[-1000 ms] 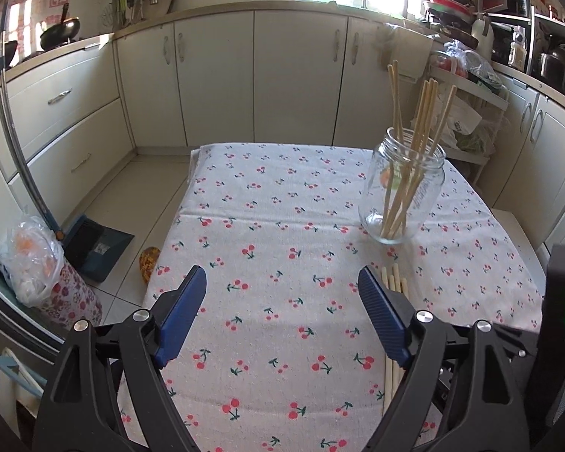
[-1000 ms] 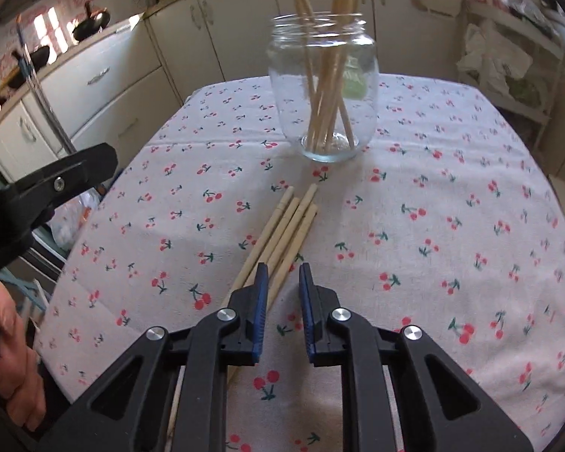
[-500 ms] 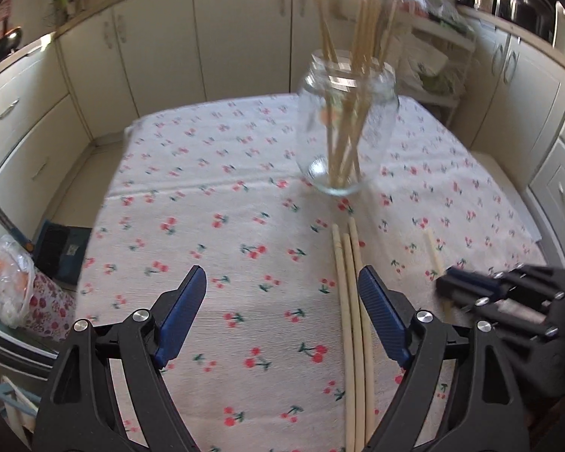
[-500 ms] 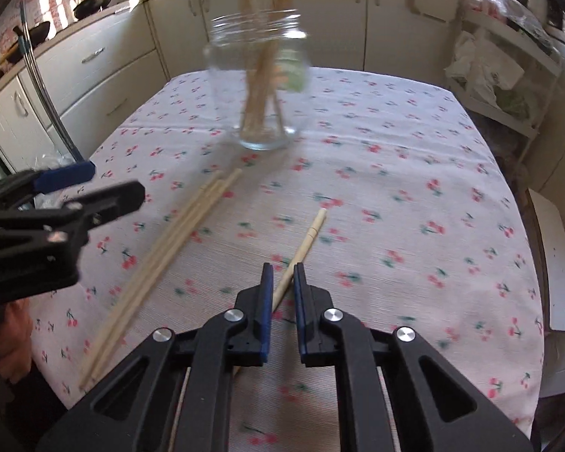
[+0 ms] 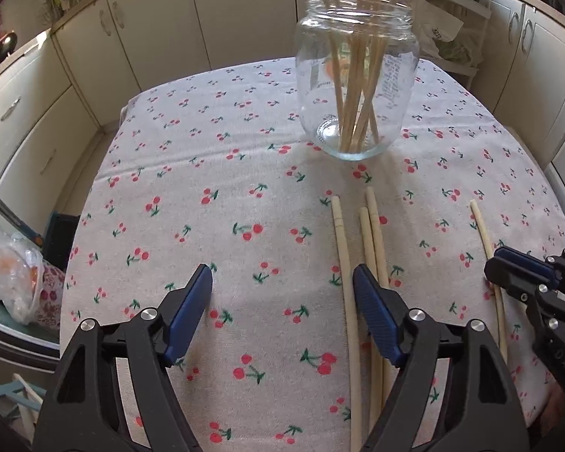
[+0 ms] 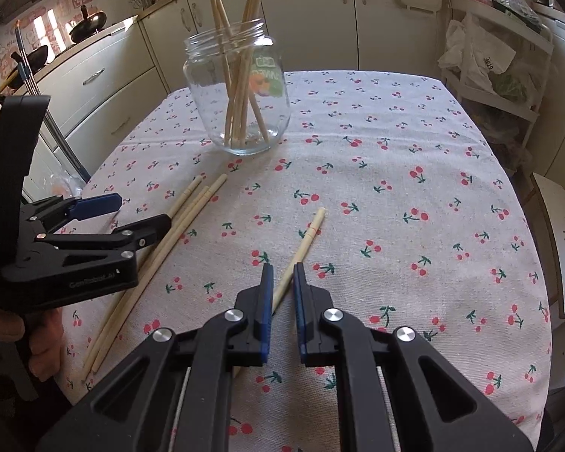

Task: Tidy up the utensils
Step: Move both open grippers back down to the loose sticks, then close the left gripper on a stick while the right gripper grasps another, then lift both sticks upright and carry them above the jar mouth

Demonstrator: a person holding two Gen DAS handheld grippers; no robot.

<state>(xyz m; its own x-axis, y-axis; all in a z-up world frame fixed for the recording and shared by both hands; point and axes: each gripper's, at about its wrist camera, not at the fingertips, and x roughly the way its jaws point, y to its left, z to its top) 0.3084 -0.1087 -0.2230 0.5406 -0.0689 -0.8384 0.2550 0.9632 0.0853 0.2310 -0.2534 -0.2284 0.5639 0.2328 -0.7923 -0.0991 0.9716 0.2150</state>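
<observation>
Right wrist view: the right tool, nearly pressed together, pinches a single chopstick lying on the cherry-print worktop. Ahead and left of it, a glass jar already holds several chopsticks. The left tool, spread wide, hovers beside three loose chopsticks. Roughly half appears sorted; four remain.
</observation>
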